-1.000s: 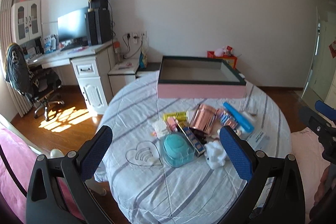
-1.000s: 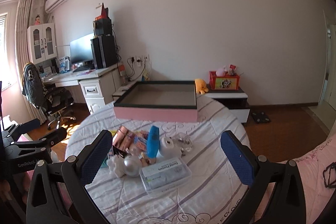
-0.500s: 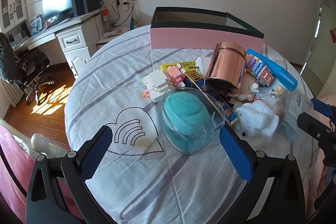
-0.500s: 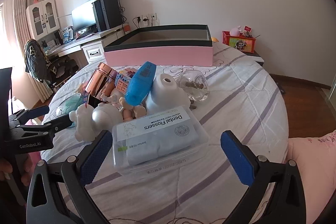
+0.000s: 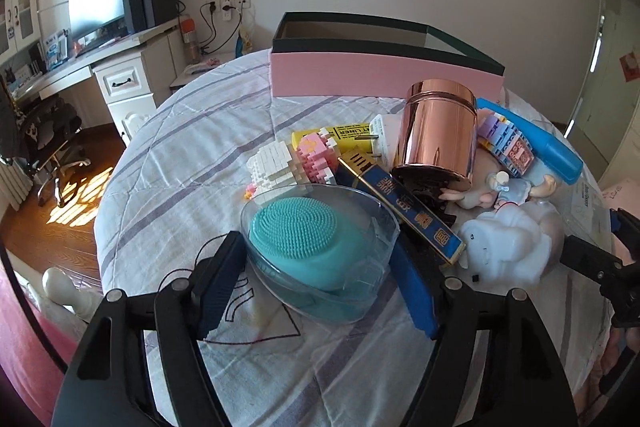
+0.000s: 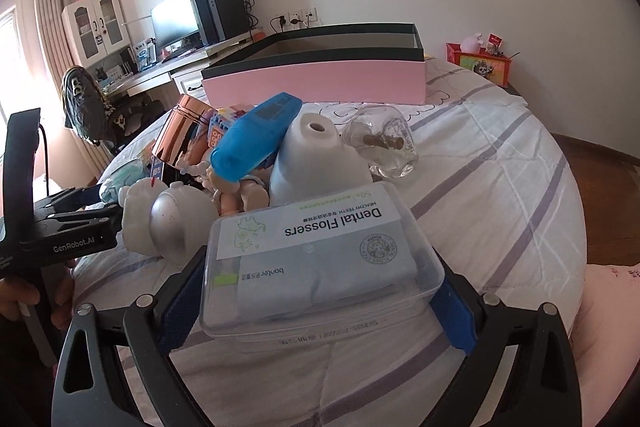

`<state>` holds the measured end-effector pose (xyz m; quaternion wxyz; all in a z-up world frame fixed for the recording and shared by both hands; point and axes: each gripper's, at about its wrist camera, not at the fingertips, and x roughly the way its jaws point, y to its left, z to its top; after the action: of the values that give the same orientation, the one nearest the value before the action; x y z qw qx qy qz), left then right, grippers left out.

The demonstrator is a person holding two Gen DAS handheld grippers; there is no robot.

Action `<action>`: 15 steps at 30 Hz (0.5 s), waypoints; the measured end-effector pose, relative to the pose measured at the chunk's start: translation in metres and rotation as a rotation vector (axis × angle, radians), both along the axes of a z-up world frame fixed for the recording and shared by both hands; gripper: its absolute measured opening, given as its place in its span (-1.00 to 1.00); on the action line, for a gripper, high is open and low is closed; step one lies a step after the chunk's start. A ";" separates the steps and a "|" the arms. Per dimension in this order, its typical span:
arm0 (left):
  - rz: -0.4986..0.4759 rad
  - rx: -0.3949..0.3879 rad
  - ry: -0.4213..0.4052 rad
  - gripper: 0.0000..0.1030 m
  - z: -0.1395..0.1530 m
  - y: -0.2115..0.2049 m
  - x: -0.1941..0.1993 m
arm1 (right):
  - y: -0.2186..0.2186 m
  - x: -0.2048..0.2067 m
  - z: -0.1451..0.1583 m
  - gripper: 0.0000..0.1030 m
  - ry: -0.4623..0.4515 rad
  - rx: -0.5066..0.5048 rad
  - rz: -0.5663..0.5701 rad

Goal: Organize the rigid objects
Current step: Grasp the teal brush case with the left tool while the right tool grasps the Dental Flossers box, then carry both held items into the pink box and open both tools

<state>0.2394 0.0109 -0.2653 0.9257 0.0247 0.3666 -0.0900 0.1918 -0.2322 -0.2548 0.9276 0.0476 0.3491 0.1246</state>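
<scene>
A pile of small objects lies on the round striped table (image 5: 192,171). In the left wrist view my left gripper (image 5: 316,287) has its blue pads on either side of a clear case with a teal silicone brush (image 5: 316,247), touching or nearly touching it. In the right wrist view my right gripper (image 6: 316,303) brackets a clear Dental Flossers box (image 6: 320,259) the same way. A pink box with a dark rim (image 5: 384,67) stands open at the far side; it also shows in the right wrist view (image 6: 320,83).
The pile holds a rose-gold can (image 5: 436,135), a blue tube (image 6: 256,135), a blue-gold box (image 5: 404,203), block toys (image 5: 288,163), a white figure (image 6: 160,219), a white bottle (image 6: 312,155) and a glass bottle (image 6: 384,147). A desk and chair stand left.
Both grippers came down and forward to the table. The left pads closed in around the teal brush case, the right pads around the flossers box.
</scene>
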 end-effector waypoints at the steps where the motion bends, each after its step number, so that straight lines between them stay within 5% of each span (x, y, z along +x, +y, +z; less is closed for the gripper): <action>1: -0.003 0.005 0.000 0.43 0.000 -0.001 0.000 | 0.000 0.000 0.000 0.90 0.001 0.004 0.000; 15: -0.092 -0.058 -0.094 0.43 0.056 -0.006 -0.006 | -0.011 0.007 0.044 0.89 -0.111 0.024 0.009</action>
<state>0.2335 0.0044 -0.2093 0.9371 0.0188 0.3183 -0.1421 0.1992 -0.2432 -0.2109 0.9443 0.0504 0.2959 0.1352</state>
